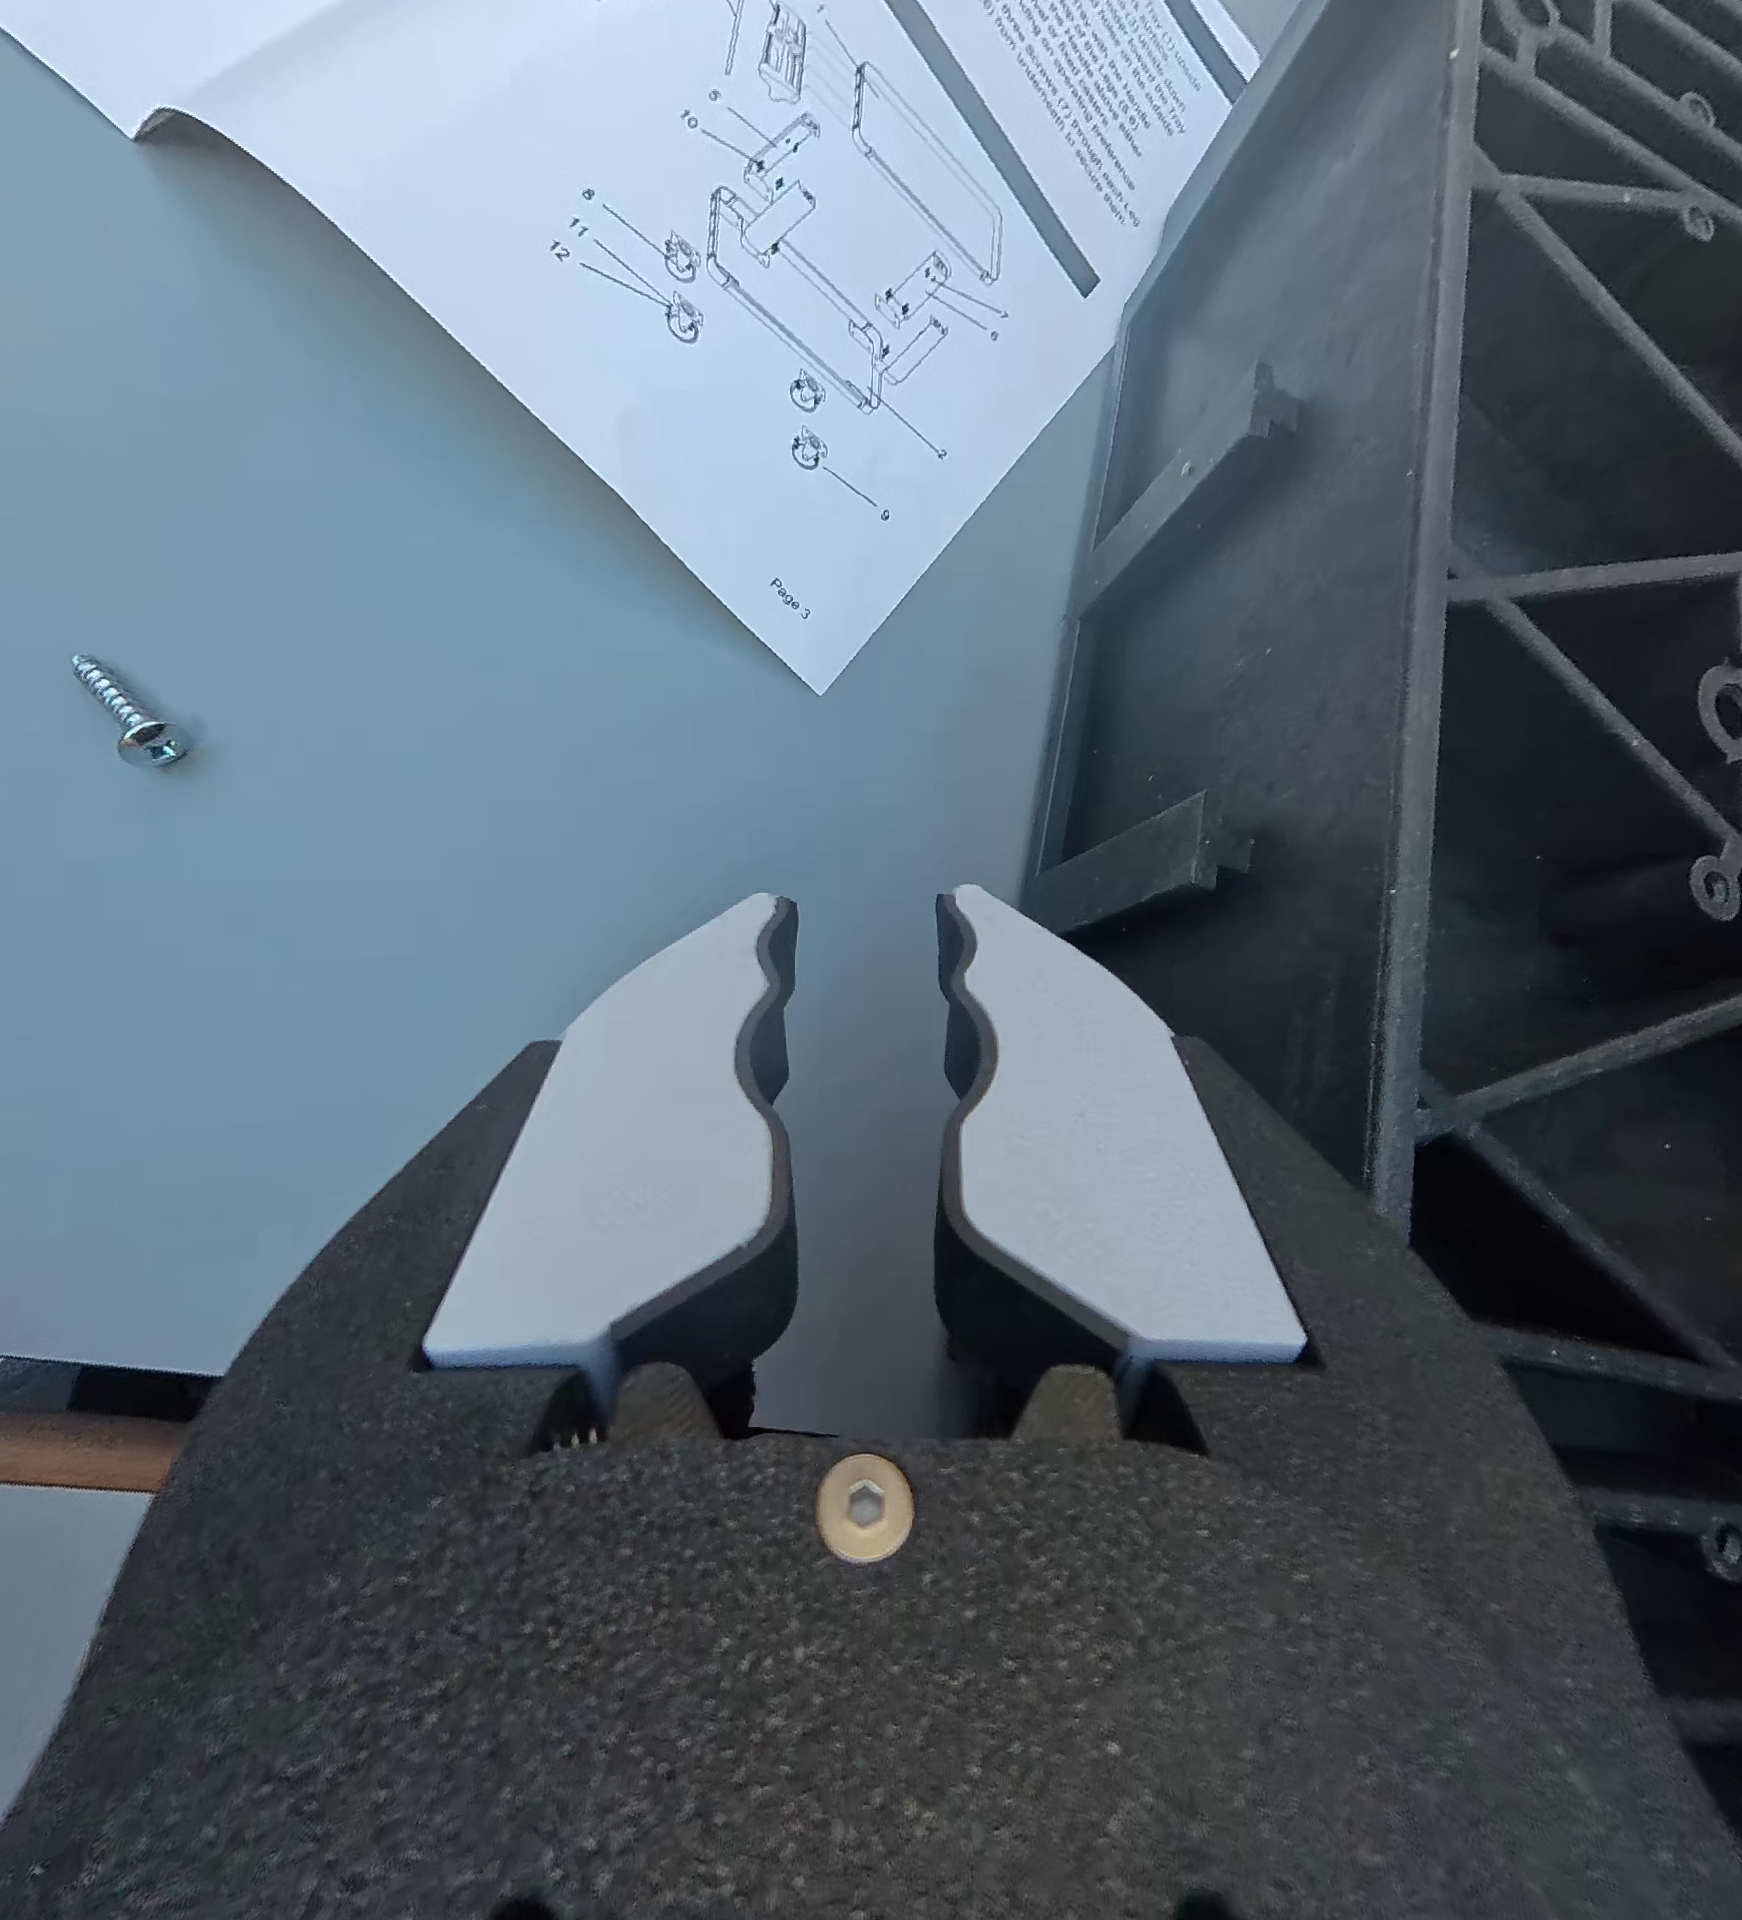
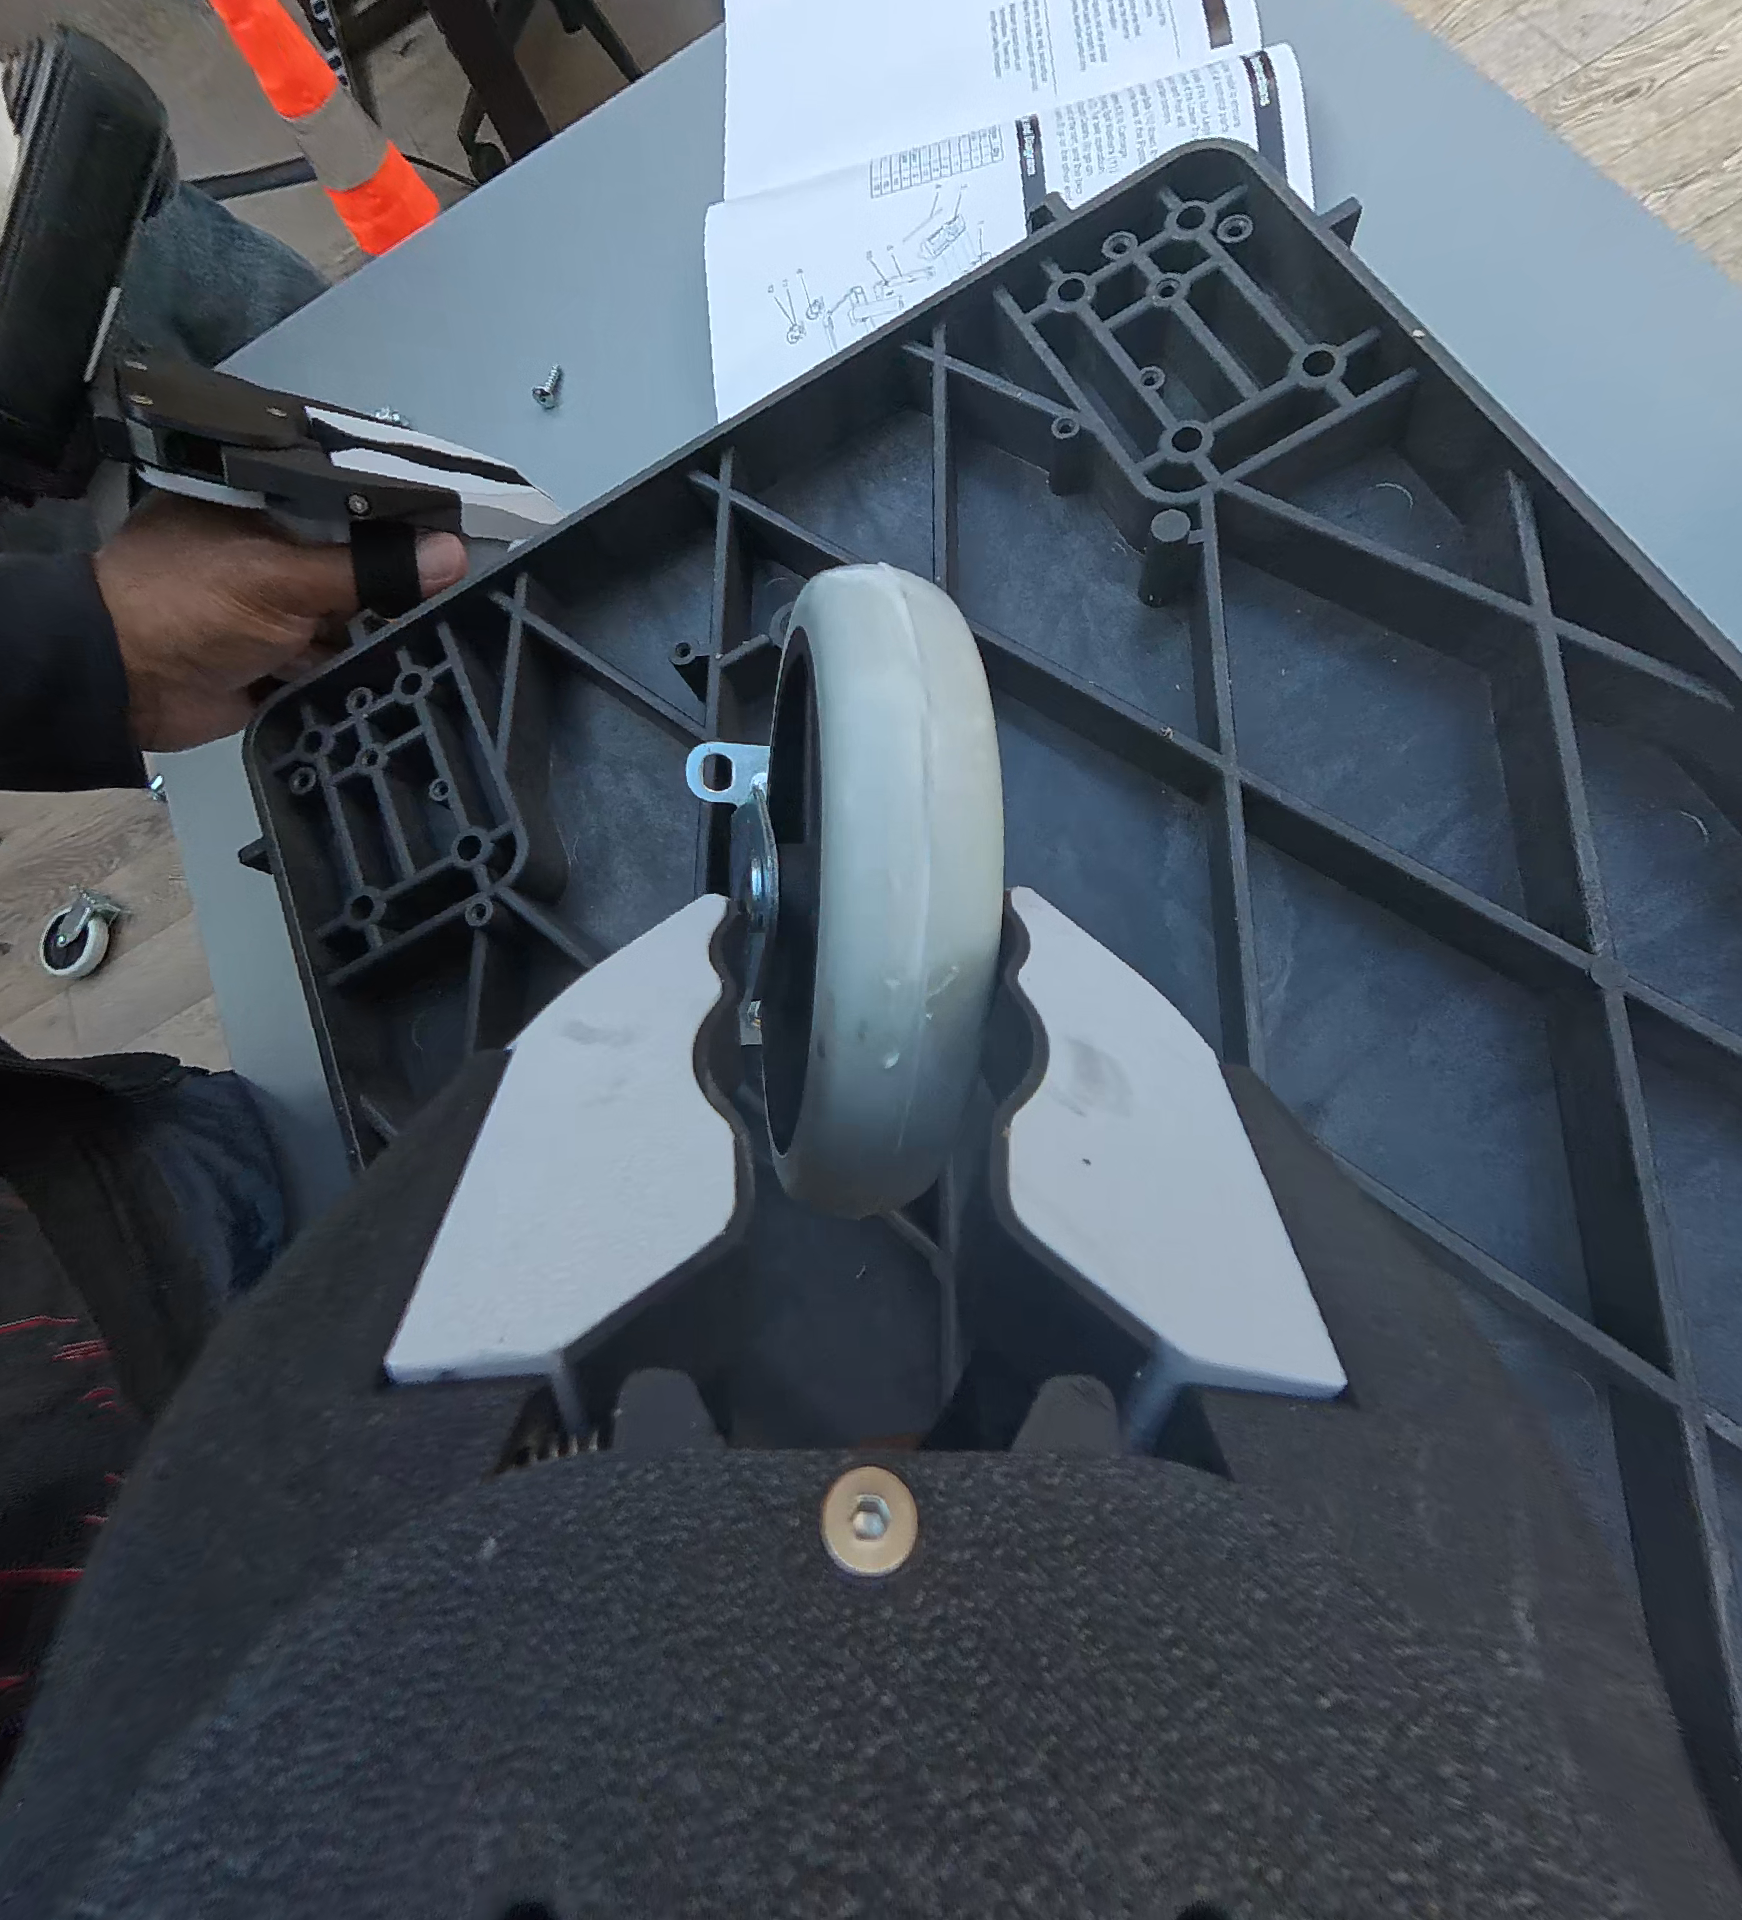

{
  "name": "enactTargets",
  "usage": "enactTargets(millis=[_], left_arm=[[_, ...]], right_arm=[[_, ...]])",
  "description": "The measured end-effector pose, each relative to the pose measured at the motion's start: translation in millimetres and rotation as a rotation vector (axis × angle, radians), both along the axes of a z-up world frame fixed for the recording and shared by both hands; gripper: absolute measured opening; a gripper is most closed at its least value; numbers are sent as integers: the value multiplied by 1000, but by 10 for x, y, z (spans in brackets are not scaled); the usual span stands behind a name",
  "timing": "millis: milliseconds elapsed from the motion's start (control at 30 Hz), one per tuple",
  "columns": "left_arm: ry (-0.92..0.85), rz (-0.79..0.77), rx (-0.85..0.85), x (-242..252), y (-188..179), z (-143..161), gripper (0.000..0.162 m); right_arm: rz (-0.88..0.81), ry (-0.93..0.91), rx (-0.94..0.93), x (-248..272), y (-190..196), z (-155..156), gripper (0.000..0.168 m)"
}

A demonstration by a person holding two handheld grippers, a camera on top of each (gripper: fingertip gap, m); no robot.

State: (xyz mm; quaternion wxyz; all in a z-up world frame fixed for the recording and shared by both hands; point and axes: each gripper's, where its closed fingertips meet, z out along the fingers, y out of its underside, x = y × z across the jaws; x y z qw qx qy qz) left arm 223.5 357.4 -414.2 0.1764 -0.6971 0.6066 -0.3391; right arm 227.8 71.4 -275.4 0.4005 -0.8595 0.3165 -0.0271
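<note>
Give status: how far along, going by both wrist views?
Done: nothing fastened that shows; both visible corner mounts of the black ribbed panel are bare. In hand: the right hand-held gripper grips a grey caster above the panel; the left hand-held gripper is open and empty beside the panel's edge. Loose: one screw on the table, a second caster on the floor.

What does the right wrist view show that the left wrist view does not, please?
Only the right wrist view shows the right gripper shut on a grey caster wheel above the panel, a second caster on the wooden floor, and the hand holding the left gripper. Only the left wrist view shows that gripper's fingers slightly apart, empty, over the grey table. Both show the black ribbed panel, the instruction sheet and a loose screw.
</note>
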Motion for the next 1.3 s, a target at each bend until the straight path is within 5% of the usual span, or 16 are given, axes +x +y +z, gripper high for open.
enactTargets(millis=[467, 1300], left_arm=[[31, 88, 20, -210, 318, -70, 26], [55, -9, 76, -469, 73, -1, 25]], right_arm=[[3, 3, 6, -57, -56, 56, 49], [-29, -13, -1, -72, -127, 69, 45]])
